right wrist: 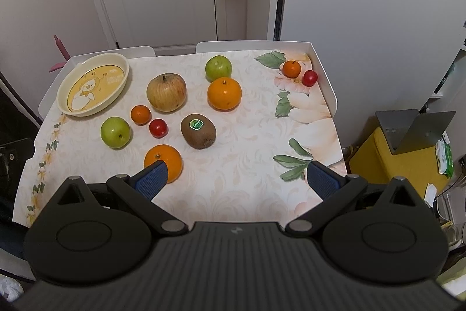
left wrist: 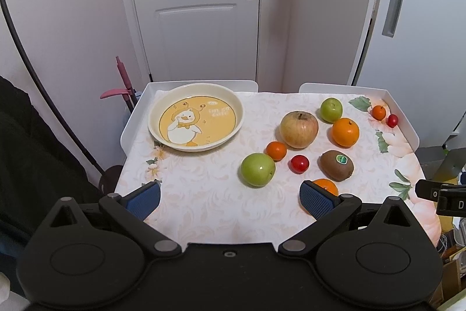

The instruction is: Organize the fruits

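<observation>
A cream plate (left wrist: pixel 163 133) (right wrist: pixel 65 104) with a duck picture lies empty at the table's far left. Loose fruit is spread right of it: a big yellow-red apple (left wrist: pixel 299 129) (right wrist: pixel 166 92), two green apples (left wrist: pixel 257 169) (left wrist: pixel 331 110), oranges (left wrist: pixel 345 132) (right wrist: pixel 167 156), a kiwi (left wrist: pixel 337 165) (right wrist: pixel 198 131), small tangerines (left wrist: pixel 276 150) and red tomatoes (left wrist: pixel 299 163). My left gripper (left wrist: pixel 230 198) hovers open above the near table edge, holding nothing. My right gripper (right wrist: pixel 237 179) is open too, its left finger in front of the nearest orange.
The table has a floral cloth (left wrist: pixel 209 194) and raised white rims (left wrist: pixel 407 124). A tangerine (right wrist: pixel 291 68) and tomato (right wrist: pixel 309 78) lie in the far right corner. A yellow bin (right wrist: pixel 399 162) stands right of the table. A white door (left wrist: pixel 201 5) is behind.
</observation>
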Demonstrator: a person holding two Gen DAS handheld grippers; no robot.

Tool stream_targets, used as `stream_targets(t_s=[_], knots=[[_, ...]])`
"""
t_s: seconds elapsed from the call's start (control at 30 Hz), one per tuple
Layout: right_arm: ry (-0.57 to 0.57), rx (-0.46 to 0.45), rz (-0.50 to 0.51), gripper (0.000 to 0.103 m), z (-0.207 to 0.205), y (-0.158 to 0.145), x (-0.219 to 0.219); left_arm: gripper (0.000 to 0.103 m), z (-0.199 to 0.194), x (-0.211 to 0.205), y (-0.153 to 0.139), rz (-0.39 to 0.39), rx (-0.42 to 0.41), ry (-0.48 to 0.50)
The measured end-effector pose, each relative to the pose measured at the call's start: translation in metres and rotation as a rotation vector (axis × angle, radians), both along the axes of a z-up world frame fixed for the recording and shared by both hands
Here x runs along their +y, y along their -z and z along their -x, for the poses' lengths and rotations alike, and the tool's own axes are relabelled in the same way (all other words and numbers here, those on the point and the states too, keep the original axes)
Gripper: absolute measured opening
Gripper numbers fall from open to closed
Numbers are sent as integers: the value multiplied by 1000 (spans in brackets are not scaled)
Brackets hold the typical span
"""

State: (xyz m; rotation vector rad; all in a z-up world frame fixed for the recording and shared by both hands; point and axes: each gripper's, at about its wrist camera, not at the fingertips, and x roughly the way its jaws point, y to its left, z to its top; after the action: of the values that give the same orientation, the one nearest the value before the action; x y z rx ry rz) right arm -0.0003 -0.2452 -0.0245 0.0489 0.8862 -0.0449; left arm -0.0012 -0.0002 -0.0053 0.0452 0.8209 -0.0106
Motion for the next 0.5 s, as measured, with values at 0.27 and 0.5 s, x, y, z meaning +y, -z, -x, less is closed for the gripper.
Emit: stream_targets(t_s=[0.27, 0.5], knots=[[-1, 1, -1, 103, 0, 1, 2, 103, 0, 1, 0, 2, 1, -1], [-3, 4, 0, 103, 0, 1, 2, 103, 1, 2, 1, 4, 1, -4]])
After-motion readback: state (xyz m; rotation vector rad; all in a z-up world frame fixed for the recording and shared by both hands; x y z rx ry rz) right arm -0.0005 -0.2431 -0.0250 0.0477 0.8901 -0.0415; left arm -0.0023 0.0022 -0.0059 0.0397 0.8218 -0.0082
